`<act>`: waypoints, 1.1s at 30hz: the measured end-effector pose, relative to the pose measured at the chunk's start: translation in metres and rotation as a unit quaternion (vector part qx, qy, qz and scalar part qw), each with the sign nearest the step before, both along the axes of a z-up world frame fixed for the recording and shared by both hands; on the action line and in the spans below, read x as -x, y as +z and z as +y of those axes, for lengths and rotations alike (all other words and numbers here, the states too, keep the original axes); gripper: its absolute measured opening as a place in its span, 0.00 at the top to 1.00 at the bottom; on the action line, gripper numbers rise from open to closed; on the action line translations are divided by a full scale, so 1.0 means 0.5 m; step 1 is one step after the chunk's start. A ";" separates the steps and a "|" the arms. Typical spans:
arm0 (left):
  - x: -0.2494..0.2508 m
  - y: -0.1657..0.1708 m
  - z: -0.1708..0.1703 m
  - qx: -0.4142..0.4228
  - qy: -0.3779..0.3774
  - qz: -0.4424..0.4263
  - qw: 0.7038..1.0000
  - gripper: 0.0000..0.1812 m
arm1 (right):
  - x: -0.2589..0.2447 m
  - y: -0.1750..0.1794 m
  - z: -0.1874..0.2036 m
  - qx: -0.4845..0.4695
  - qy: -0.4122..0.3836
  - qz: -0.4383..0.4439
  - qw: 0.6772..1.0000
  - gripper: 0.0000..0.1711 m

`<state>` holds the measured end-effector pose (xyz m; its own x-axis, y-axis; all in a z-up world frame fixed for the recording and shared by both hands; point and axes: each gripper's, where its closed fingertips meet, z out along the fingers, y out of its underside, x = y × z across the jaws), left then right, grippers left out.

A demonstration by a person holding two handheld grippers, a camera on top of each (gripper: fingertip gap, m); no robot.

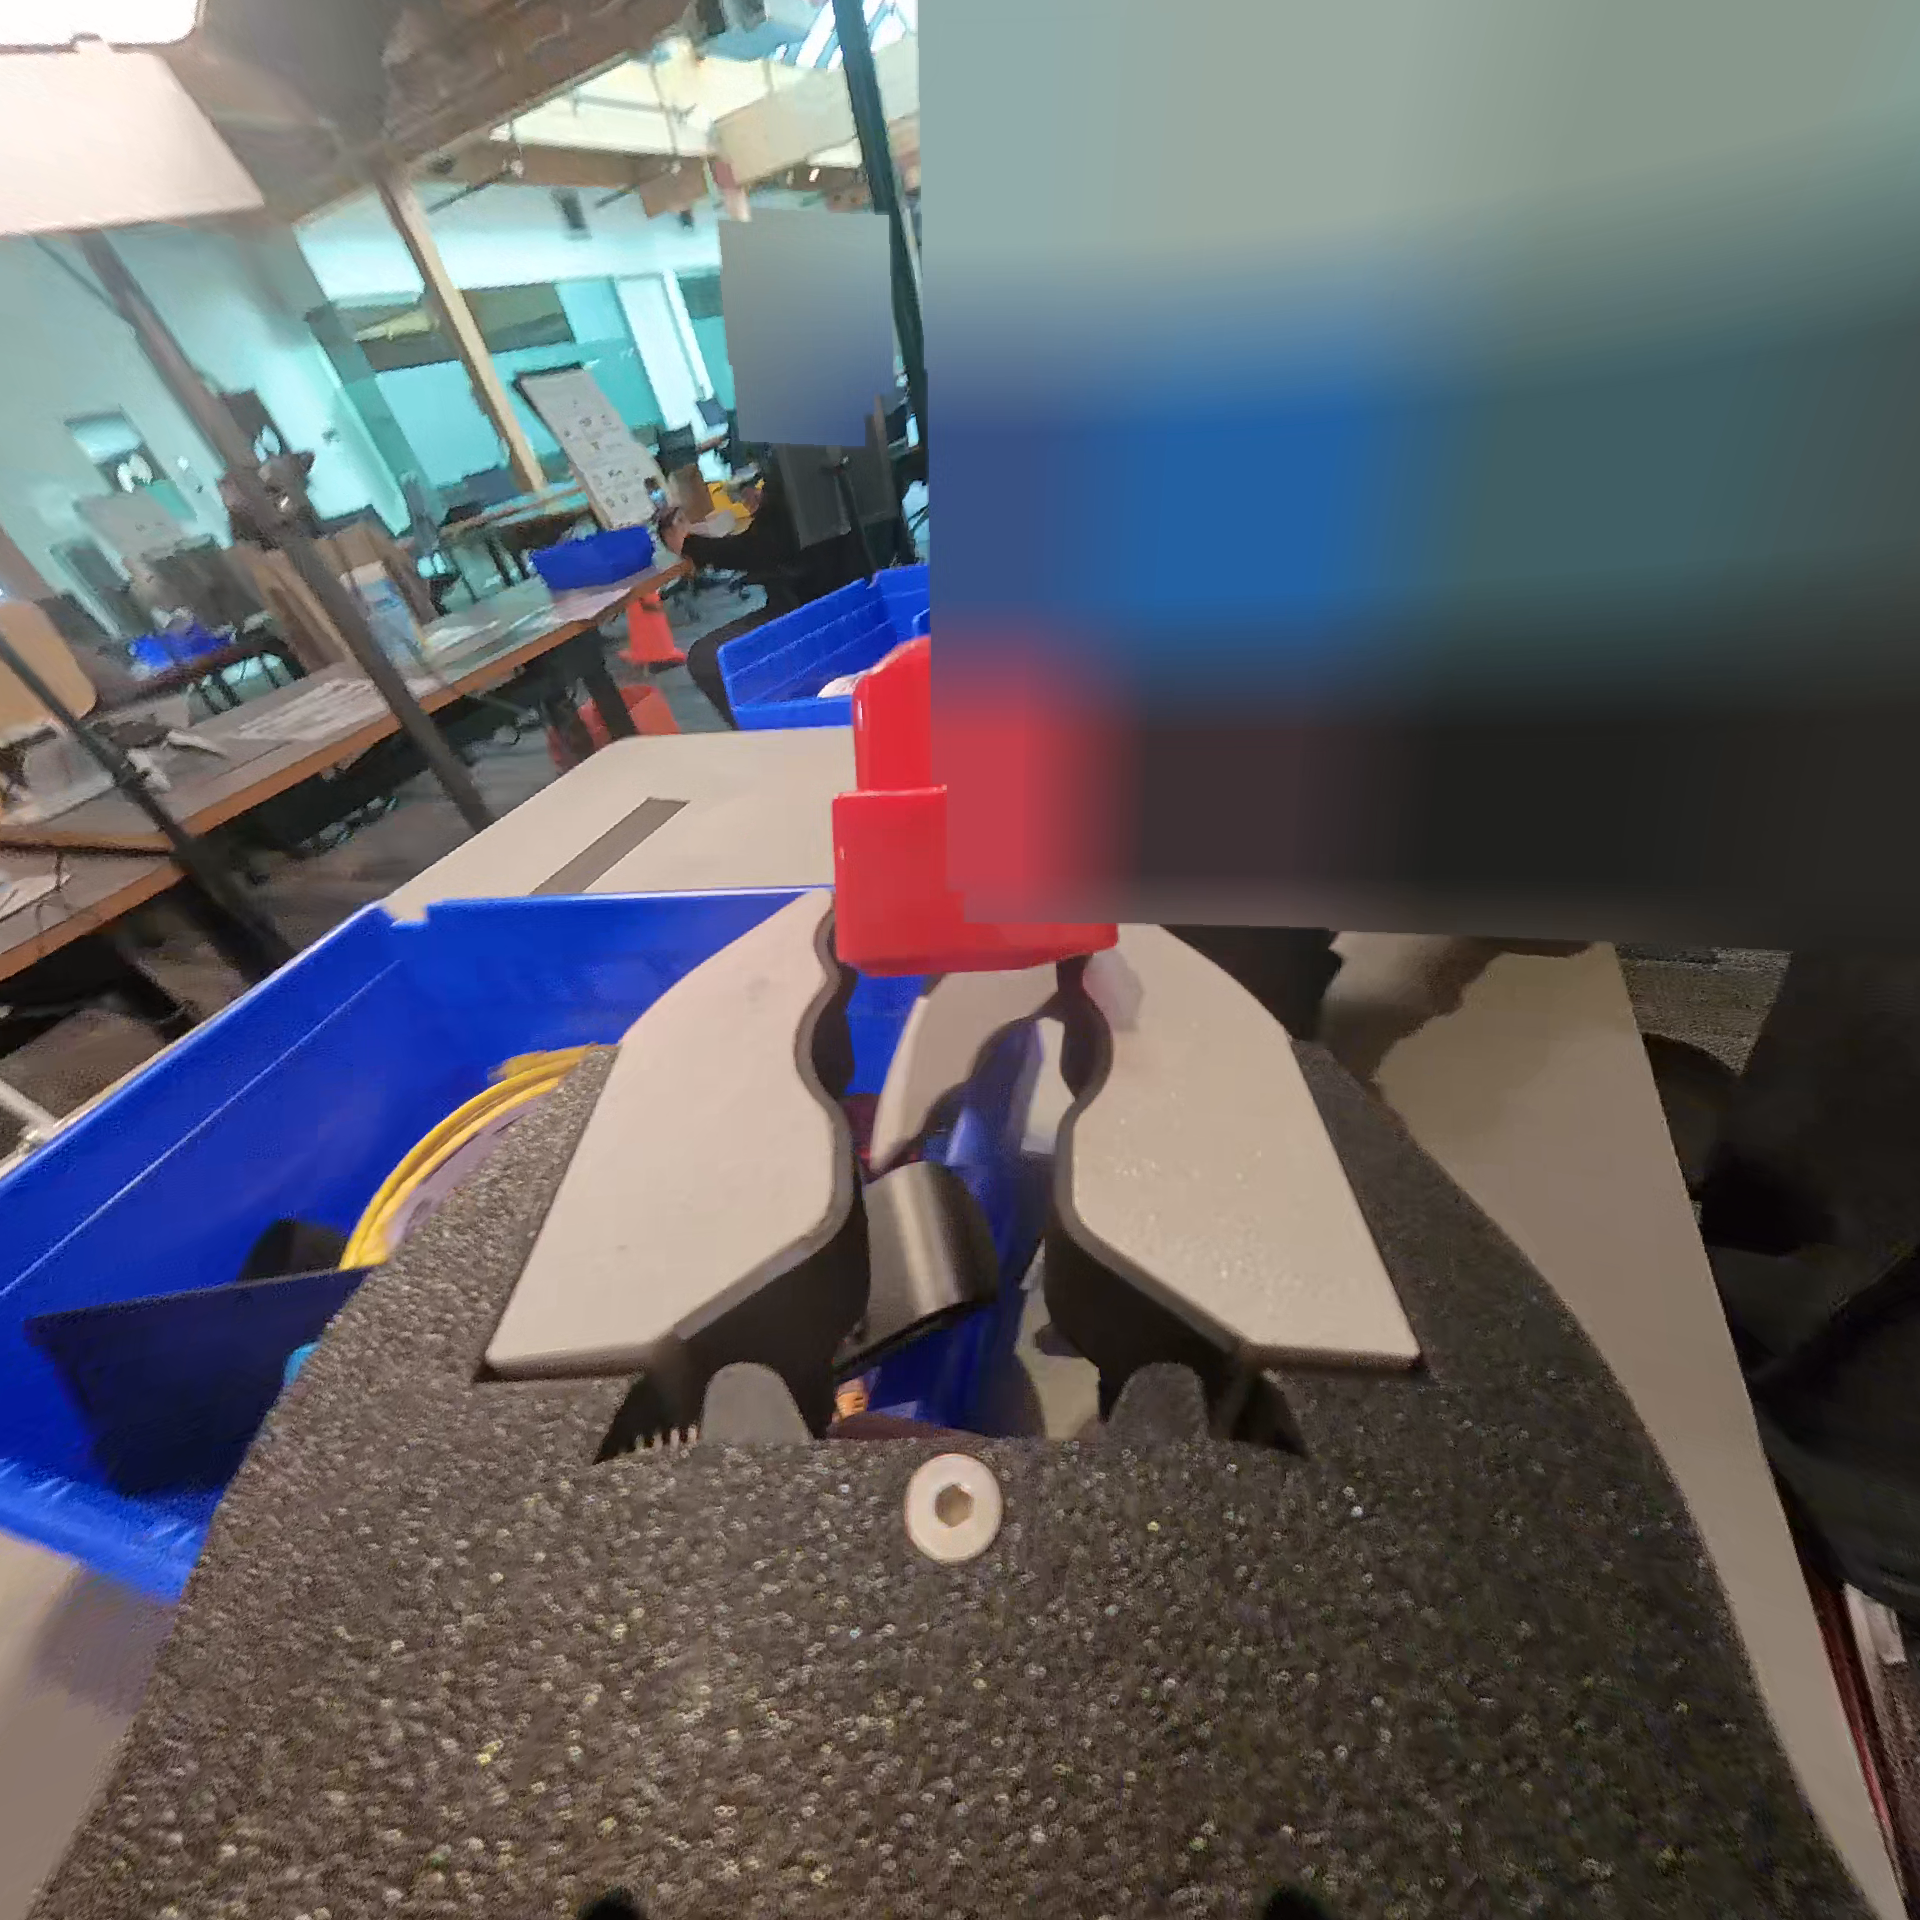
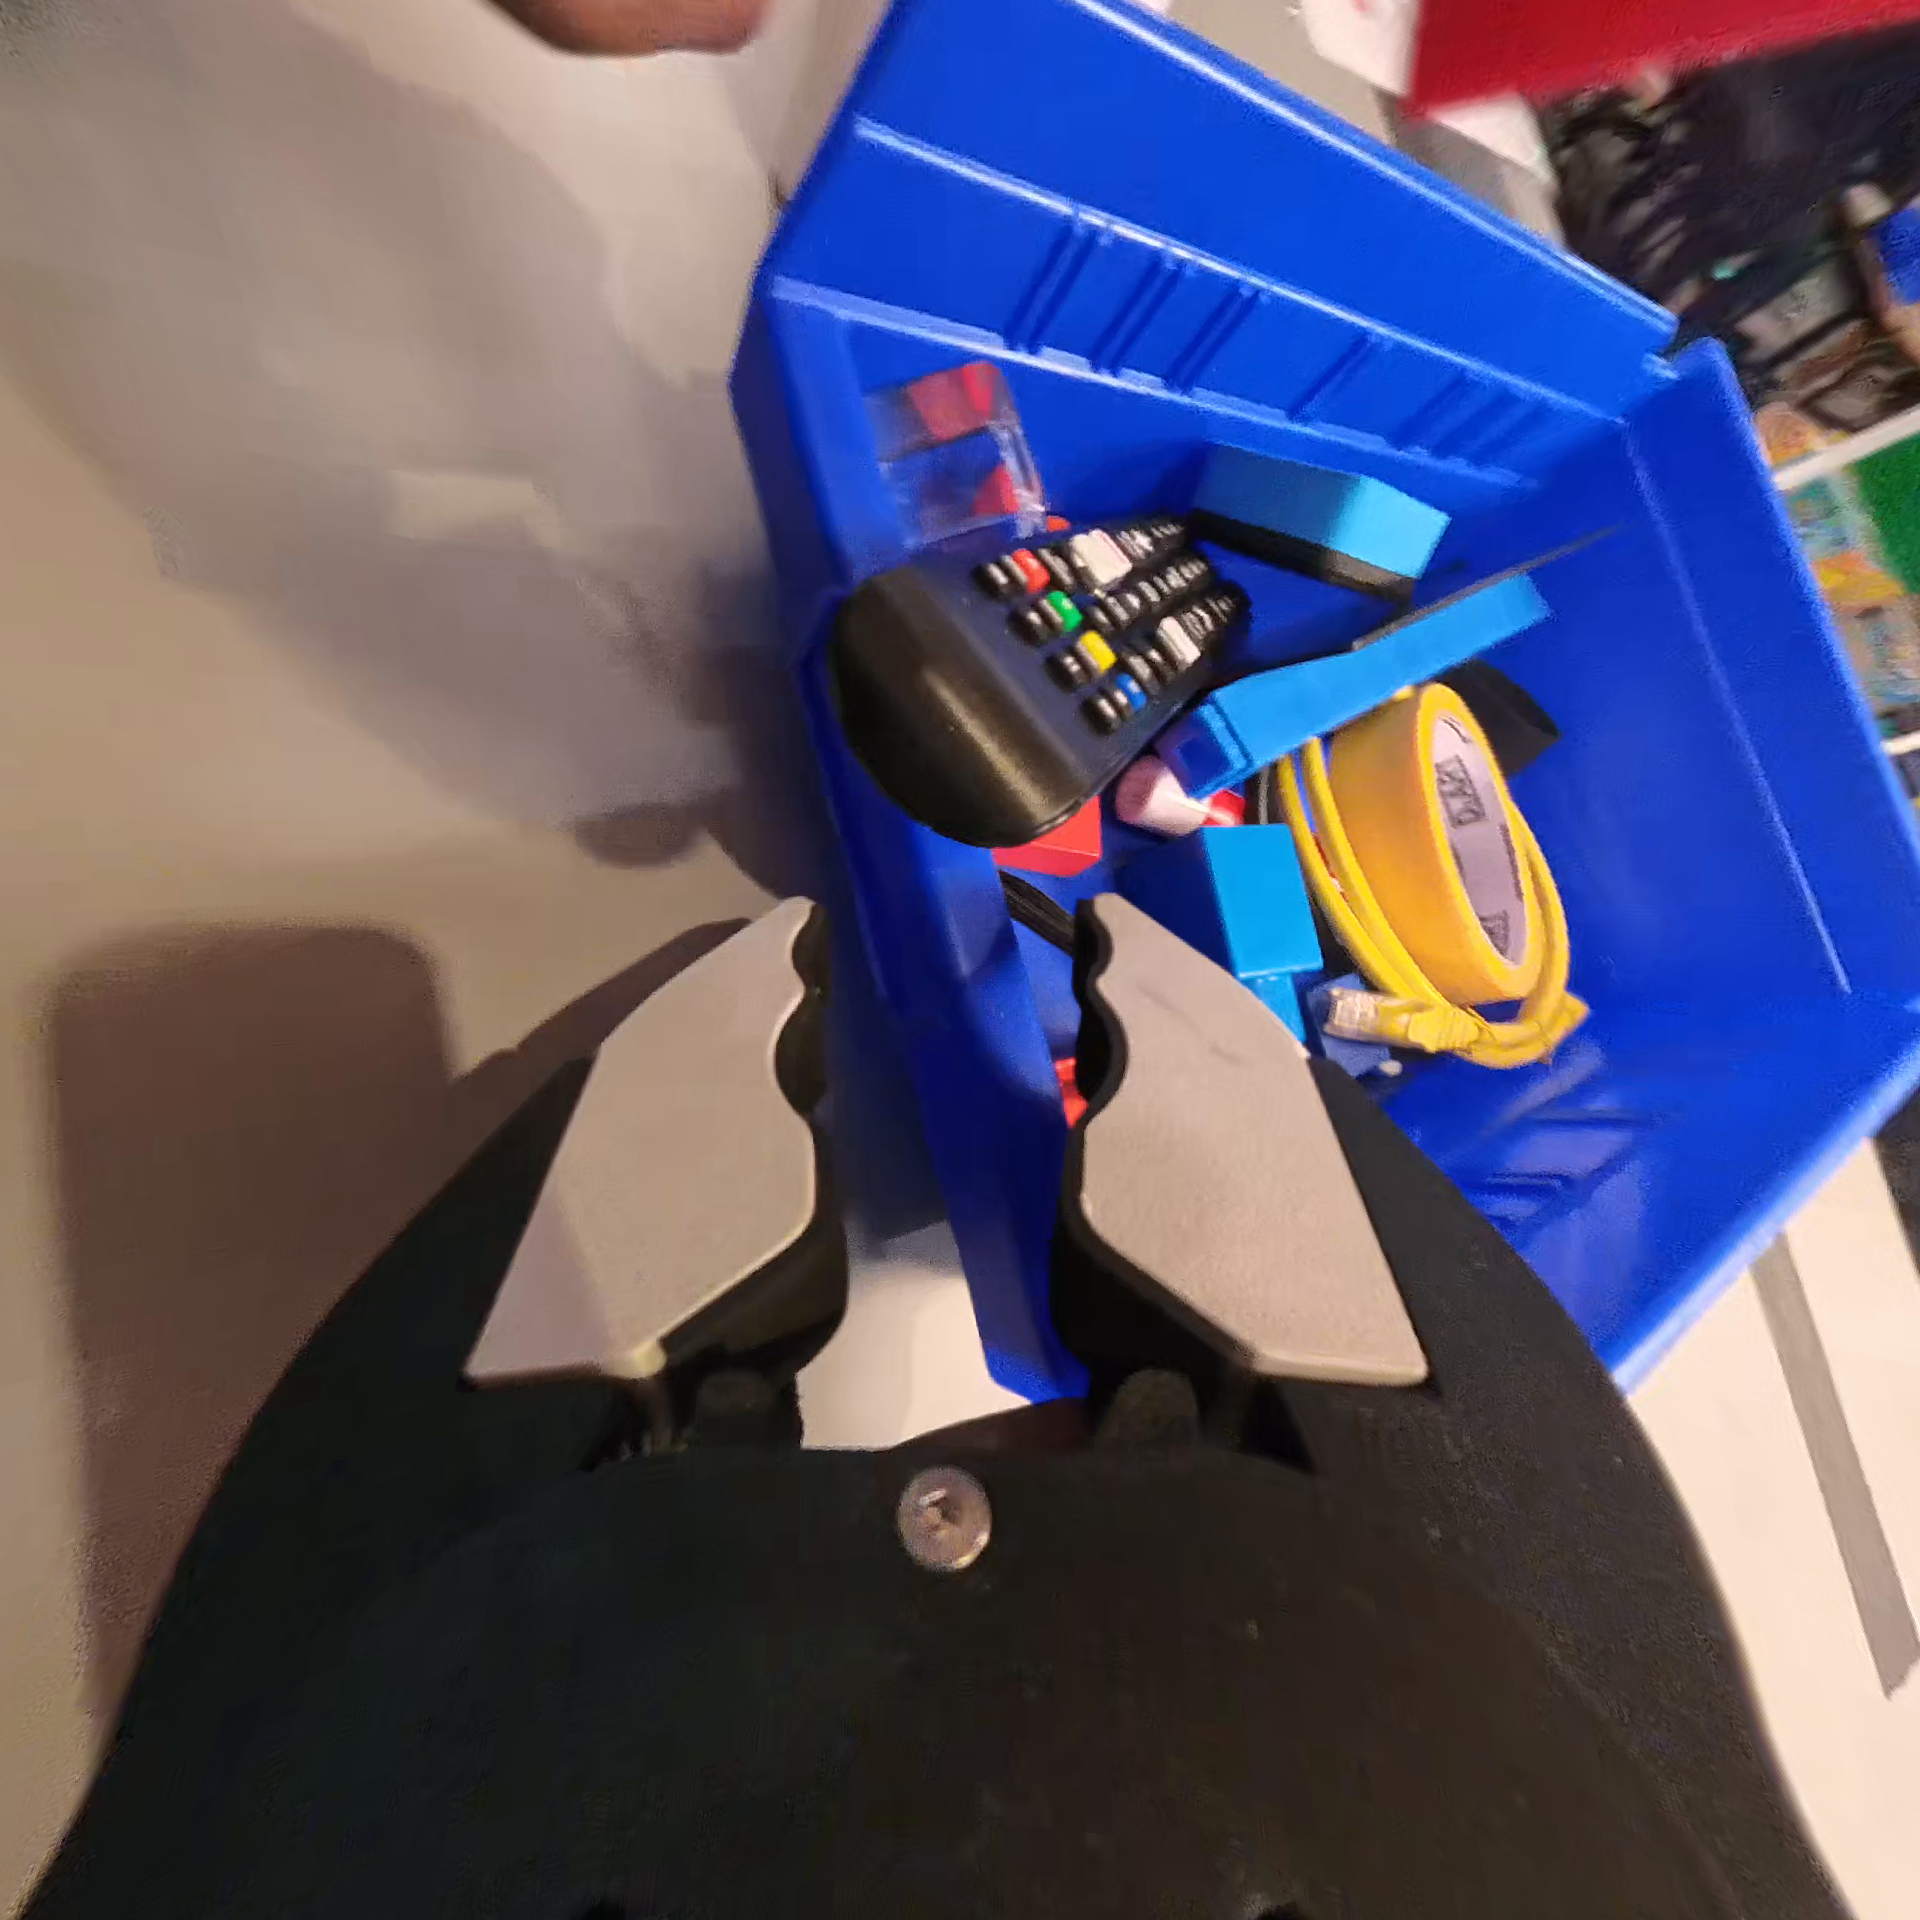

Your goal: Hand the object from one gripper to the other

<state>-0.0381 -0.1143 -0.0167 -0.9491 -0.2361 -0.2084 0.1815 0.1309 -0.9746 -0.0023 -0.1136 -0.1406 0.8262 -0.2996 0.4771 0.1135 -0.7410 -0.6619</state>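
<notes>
left hand-held gripper [image 1: 961,961] pinching a red block [image 1: 904,831], right hand-held gripper [image 2: 951,945] spread, straddling the blue bin [image 2: 1714,831] wall

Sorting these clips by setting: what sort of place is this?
Probably an open workshop or lab: long work tables, exposed ceiling beams, an orange cone, and a blue parts bin of odds and ends.
</notes>
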 end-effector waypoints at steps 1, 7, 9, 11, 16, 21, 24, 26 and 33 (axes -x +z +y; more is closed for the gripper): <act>0.007 -0.008 -0.006 0.006 -0.008 -0.001 1.000 0.80 | -0.011 -0.002 -0.005 -0.009 -0.008 -0.009 1.000 0.72; 0.039 -0.057 -0.026 0.030 -0.045 0.048 0.997 0.79 | -0.037 0.060 -0.021 -0.126 -0.020 -0.100 0.987 0.61; 0.042 -0.059 -0.028 0.053 -0.051 0.059 0.996 0.80 | -0.024 0.095 -0.029 -0.147 -0.001 -0.163 0.976 0.59; 0.047 -0.062 -0.030 0.068 -0.060 0.072 0.993 0.79 | -0.001 0.130 -0.038 -0.147 0.025 -0.248 0.957 0.58; 0.053 -0.076 -0.034 0.080 -0.068 0.078 0.991 0.79 | 0.080 0.154 -0.019 -0.117 0.105 -0.384 0.910 0.59; 0.048 -0.085 -0.037 0.075 -0.065 0.088 0.991 0.79 | 0.072 0.148 -0.001 -0.107 0.079 -0.406 0.904 0.55; 0.046 -0.087 -0.035 0.073 -0.068 0.103 0.990 0.79 | 0.070 0.150 0.000 -0.120 0.078 -0.403 0.904 0.58; 0.044 -0.093 -0.037 0.067 -0.068 0.113 0.989 0.79 | 0.066 0.151 0.000 -0.117 0.073 -0.412 0.901 0.57; 0.062 -0.113 -0.048 0.038 -0.099 0.150 0.983 0.79 | 0.068 0.152 0.001 -0.121 0.071 -0.416 0.899 0.64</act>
